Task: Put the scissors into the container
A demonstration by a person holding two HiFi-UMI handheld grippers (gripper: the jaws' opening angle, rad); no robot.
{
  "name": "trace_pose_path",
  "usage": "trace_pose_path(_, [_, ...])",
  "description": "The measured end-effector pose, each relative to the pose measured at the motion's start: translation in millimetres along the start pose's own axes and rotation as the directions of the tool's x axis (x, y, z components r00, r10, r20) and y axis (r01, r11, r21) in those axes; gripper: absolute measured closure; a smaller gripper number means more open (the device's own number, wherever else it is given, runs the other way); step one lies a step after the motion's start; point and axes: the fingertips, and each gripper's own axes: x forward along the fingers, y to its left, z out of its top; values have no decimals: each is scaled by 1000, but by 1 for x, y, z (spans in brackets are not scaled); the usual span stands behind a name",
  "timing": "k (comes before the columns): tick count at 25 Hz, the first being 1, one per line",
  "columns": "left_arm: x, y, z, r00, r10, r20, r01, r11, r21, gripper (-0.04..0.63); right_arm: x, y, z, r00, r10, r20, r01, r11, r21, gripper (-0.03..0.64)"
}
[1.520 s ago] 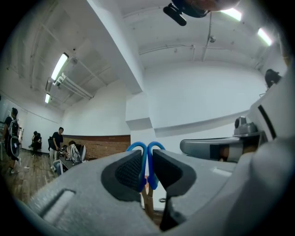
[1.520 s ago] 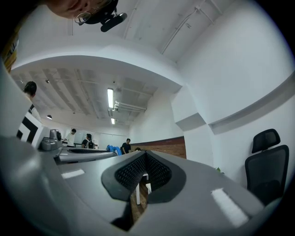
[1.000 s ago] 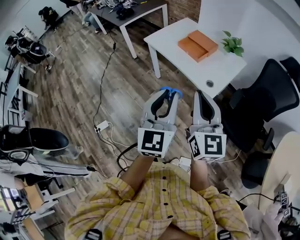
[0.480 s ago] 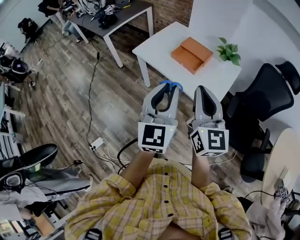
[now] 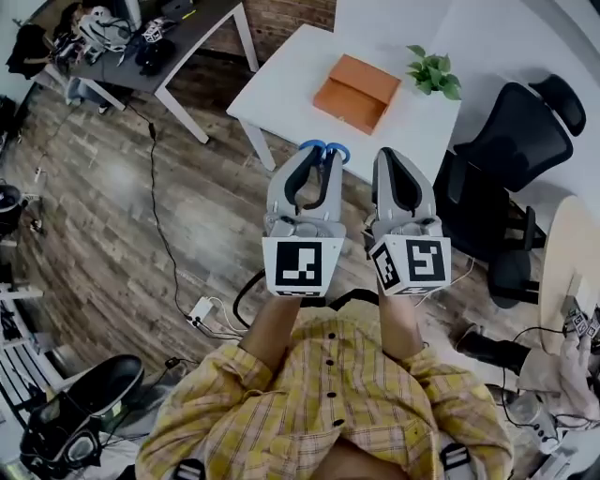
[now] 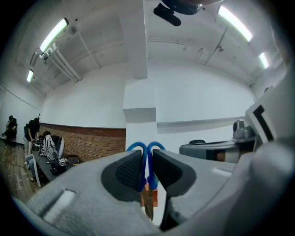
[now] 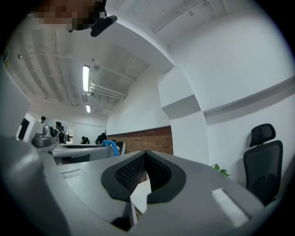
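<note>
My left gripper (image 5: 317, 161) is shut on a pair of scissors (image 5: 324, 149); their blue handle loops poke out past the jaw tips. In the left gripper view the blue scissors (image 6: 146, 154) stand clamped between the dark pads (image 6: 129, 173) of my left gripper (image 6: 147, 169), blades pointing back toward the camera. My right gripper (image 5: 394, 161) is held level beside it, shut with nothing in it; its pads (image 7: 133, 170) meet at the tip of the right gripper (image 7: 145, 157). The orange container (image 5: 356, 92) lies on the white table (image 5: 281, 84) ahead of both grippers.
A potted plant (image 5: 431, 73) stands on the table's far right corner. To the right of the table is a black office chair (image 5: 511, 141). A dark desk (image 5: 178, 28) with gear is at the top left. Cables and a power strip (image 5: 202, 309) lie on the wood floor.
The white table with the orange container has come closer to the grippers and shifted left in view. Both grippers keep the same pose, the left still clamping the scissors.
</note>
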Motion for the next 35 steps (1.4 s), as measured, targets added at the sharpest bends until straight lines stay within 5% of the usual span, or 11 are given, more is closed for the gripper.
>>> trace_pose_path(15, [74, 15, -32, 996, -89, -32, 89, 996, 0, 515, 54, -44, -17, 996, -86, 10, 86, 996, -3, 612])
trace_pose_path(35, [249, 34, -29, 991, -121, -49, 125, 988, 94, 514, 194, -143, 17, 995, -58, 75, 58, 998, 9, 612])
